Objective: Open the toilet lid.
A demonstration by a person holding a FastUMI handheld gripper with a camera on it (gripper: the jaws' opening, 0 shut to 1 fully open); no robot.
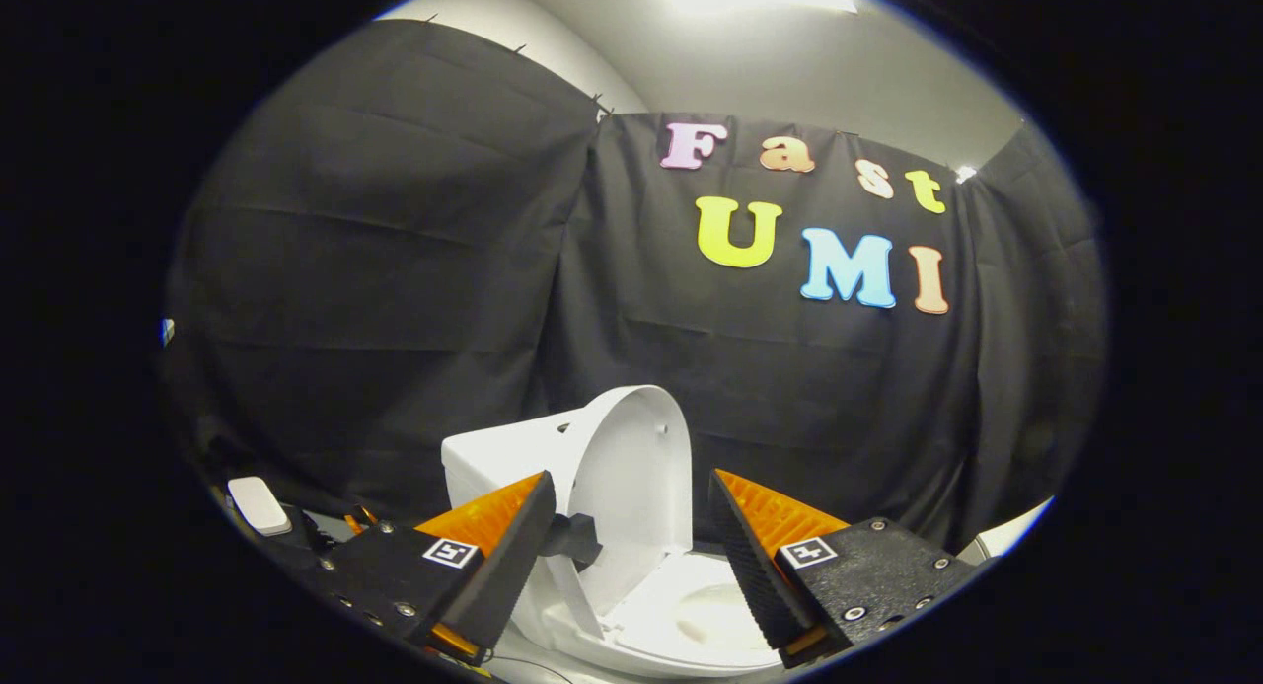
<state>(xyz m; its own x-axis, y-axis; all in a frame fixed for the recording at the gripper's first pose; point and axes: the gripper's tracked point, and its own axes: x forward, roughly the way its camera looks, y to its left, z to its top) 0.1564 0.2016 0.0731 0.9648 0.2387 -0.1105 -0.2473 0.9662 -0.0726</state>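
Fingers (631, 556) spread apart, gripping nothing; toilet lid (631, 477) raised upright between and just beyond them, seat (691, 620) exposed below.

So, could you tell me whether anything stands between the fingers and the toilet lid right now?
Nothing visible does. The lid already stands raised against the tank, just ahead of the open gripper, with only a small dark tab on its edge beside one of the fingers.

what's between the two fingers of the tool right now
In the gripper view, the raised toilet lid stands upright between the open tool's fingers, with the seat below; neither finger touches it.
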